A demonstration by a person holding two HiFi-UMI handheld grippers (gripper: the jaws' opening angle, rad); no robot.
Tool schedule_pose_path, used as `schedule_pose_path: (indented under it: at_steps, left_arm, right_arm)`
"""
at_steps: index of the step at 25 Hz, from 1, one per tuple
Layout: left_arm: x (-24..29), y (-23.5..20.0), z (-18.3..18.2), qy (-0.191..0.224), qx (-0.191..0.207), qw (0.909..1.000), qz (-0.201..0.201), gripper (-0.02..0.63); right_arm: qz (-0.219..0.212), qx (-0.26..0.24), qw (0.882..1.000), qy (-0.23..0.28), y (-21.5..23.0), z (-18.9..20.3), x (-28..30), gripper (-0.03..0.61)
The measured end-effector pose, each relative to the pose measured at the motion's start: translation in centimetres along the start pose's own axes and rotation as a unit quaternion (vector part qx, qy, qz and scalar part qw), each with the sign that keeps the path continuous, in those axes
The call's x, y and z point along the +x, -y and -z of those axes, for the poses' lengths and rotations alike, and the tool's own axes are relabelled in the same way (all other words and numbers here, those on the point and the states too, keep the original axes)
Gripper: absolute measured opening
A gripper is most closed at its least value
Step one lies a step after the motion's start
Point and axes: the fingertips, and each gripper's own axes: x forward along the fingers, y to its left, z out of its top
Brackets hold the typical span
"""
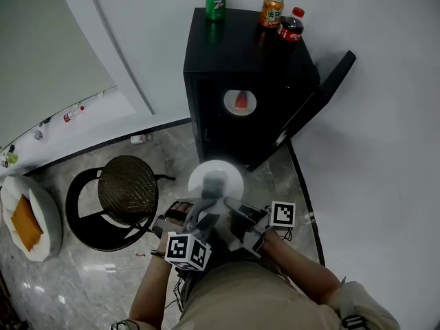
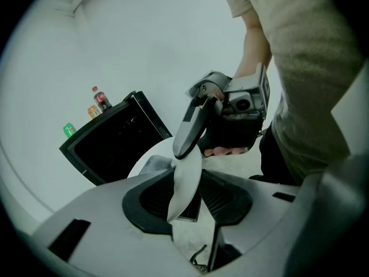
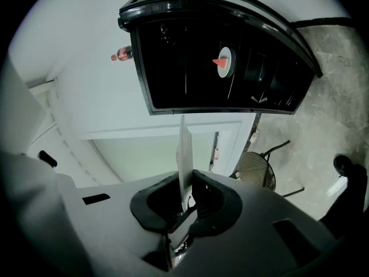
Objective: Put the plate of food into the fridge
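A: So, how far with the plate (image 1: 234,172)?

B: Not in yet. Holding it in front of the fridge (image 1: 213,81), on the near side, well apart from the opening. Pinching its near rim with the left gripper (image 2: 185,198) and with the right gripper (image 3: 185,196), both pressed onto the rim, one beside the other. Can see something grey on top, cannot tell what.

A: And the fridge, ready?

B: Looks so. Can see the door (image 1: 323,91) swung open to the right. Remains to carry the plate forward, to lift it to a shelf, to set it down and let go; maybe to shut the door after.

A: Anything in the way?

B: Probably nothing on the floor between. Should mind another small plate (image 1: 229,102) with a red piece (image 1: 240,102), already inside on a shelf, so need to choose a free place. Also should keep away from the chair (image 1: 128,188) at the near left. Can ignore the green can (image 1: 216,3), the orange can (image 1: 271,11) and the cola bottle (image 1: 290,27) on the fridge top, far side. Better to keep the plate level.
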Motion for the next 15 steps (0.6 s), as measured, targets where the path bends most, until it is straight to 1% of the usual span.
schedule_pose_path:
  at_steps: [3, 7, 11, 15]
  left_arm:
    - [0.4, 0.0, 1.5, 0.007, -0.001, 1.0000, 0.002, 0.121]
    - [1.5, 0.3, 2.8, 0.005, -0.008, 0.9999, 0.010, 0.121]
    - [3.2, 0.7, 3.4, 0.000, -0.017, 0.9997, 0.019, 0.121]
    - [5.2, 1.1, 3.4, -0.007, -0.026, 0.9994, 0.020, 0.121]
  right_arm:
    - [0.009, 0.003, 1.000, 0.010, 1.1, 0.1, 1.0, 0.043]
    - [0.026, 0.010, 0.999, 0.016, 2.8, -0.2, 1.6, 0.041]
    - [0.039, 0.014, 0.999, 0.014, 4.2, -1.1, 1.5, 0.041]
    - [0.041, 0.018, 0.999, 0.009, 5.6, -2.4, 1.0, 0.041]
